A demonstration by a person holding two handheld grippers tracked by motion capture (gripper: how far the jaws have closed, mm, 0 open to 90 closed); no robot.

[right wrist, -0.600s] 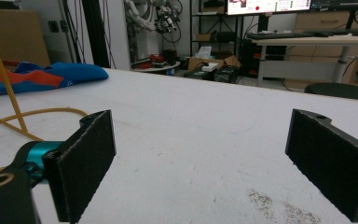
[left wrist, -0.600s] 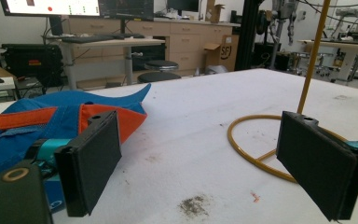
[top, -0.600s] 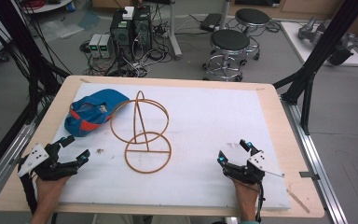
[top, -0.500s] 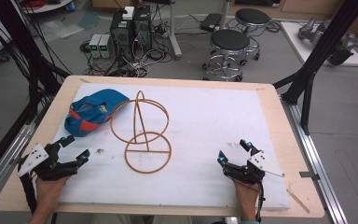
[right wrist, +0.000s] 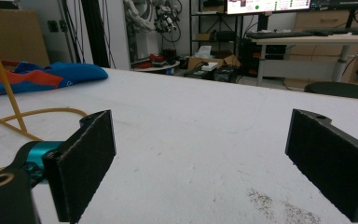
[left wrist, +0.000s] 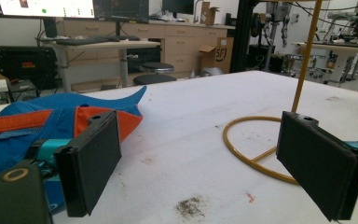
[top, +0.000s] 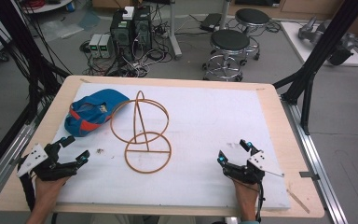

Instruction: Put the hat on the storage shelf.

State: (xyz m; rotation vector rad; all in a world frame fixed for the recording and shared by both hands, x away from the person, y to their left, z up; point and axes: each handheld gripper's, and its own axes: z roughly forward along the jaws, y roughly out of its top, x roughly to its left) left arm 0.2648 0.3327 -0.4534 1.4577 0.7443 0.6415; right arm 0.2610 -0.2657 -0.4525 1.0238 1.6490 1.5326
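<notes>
A blue and orange cap point(top: 93, 113) lies at the back left of the white mat point(top: 214, 116), with a yellow wire stand point(top: 142, 135) of rings and a post just right of it. My left gripper point(top: 74, 149) rests near the front left corner, open and empty, short of the cap point(left wrist: 37, 126) and the wire stand's base ring point(left wrist: 247, 144). My right gripper point(top: 234, 151) sits at the front right, open with nothing between its jaws. In the right gripper view the cap point(right wrist: 42, 74) and the wire stand point(right wrist: 9, 112) lie off to the left.
The wooden table point(top: 284, 130) borders the mat on all sides. Black frame posts point(top: 317, 60) rise at the right, and cables hang at the left. Stools point(top: 228, 46) and computer boxes point(top: 130, 25) stand on the floor beyond the far edge.
</notes>
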